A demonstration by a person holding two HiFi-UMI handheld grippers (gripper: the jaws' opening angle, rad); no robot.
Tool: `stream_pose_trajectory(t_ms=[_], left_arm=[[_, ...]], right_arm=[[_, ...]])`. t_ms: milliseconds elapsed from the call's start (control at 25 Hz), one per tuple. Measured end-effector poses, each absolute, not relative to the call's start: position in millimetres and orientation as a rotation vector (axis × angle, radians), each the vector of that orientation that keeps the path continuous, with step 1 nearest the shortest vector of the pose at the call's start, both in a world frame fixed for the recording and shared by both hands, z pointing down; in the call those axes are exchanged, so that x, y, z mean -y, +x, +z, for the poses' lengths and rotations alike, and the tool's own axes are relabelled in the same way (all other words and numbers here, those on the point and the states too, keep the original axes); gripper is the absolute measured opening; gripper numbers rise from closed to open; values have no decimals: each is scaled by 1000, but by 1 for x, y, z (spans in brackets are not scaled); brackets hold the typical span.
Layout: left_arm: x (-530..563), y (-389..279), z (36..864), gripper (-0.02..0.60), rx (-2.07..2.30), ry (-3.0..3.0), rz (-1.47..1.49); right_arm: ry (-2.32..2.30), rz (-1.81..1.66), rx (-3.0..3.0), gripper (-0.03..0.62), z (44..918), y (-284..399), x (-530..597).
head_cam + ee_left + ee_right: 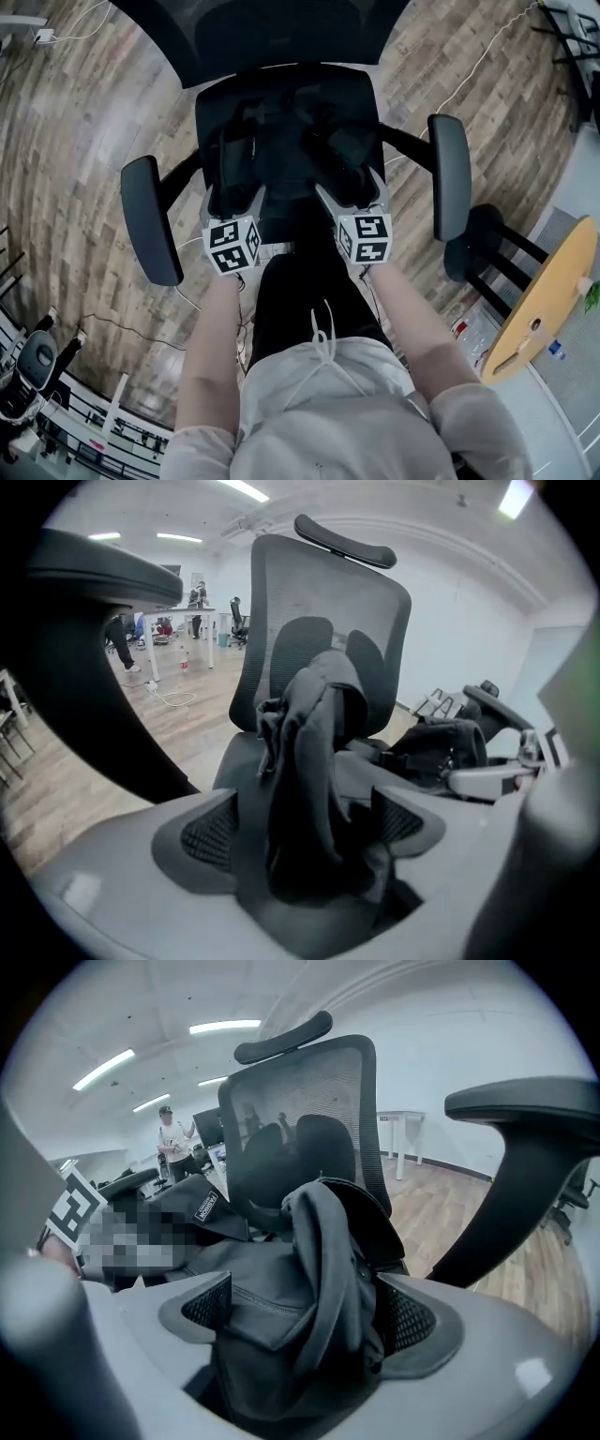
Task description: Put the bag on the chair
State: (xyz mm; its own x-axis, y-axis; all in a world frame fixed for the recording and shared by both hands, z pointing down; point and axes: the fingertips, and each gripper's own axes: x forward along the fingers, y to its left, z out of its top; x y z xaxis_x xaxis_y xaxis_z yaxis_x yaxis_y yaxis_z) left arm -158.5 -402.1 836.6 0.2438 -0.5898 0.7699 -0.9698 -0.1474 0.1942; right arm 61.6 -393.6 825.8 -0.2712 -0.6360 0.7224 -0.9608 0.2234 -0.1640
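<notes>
A black fabric bag (pixel 291 141) lies slumped on the seat of a black mesh office chair (pixel 361 94). My left gripper (pixel 232 192) reaches over the bag's left half. In the left gripper view its jaws stand wide, and a bunched upright fold of the bag (pixel 309 761) rises between the pads (pixel 211 832) with gaps on both sides. My right gripper (pixel 352 187) is over the bag's right half. It is open too, with a thick fold and strap of the bag (pixel 323 1269) between its pads (pixel 408 1316). The chair's backrest (pixel 328 602) stands just behind the bag.
The chair's armrests (pixel 150 220) (pixel 450 173) flank both grippers. A round wooden table (pixel 548 295) and a black stool (pixel 487 234) stand to the right on the wood floor. White cables (pixel 473 75) run across the floor. A person (pixel 173 1138) stands at desks far off.
</notes>
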Motion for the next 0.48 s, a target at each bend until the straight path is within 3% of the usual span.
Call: stream_pose_trajectory(t_ms=[320, 400, 480], left_arm=[[352, -157, 800, 438, 1465, 1884, 610], [340, -158, 789, 392, 1467, 1899, 592], [326, -159, 777, 303, 1480, 1912, 584]], right_arm=[[1571, 800, 1964, 489, 798, 59, 348], [1608, 810, 1967, 457, 785, 55, 334], [1636, 832, 1976, 395, 772, 50, 319]])
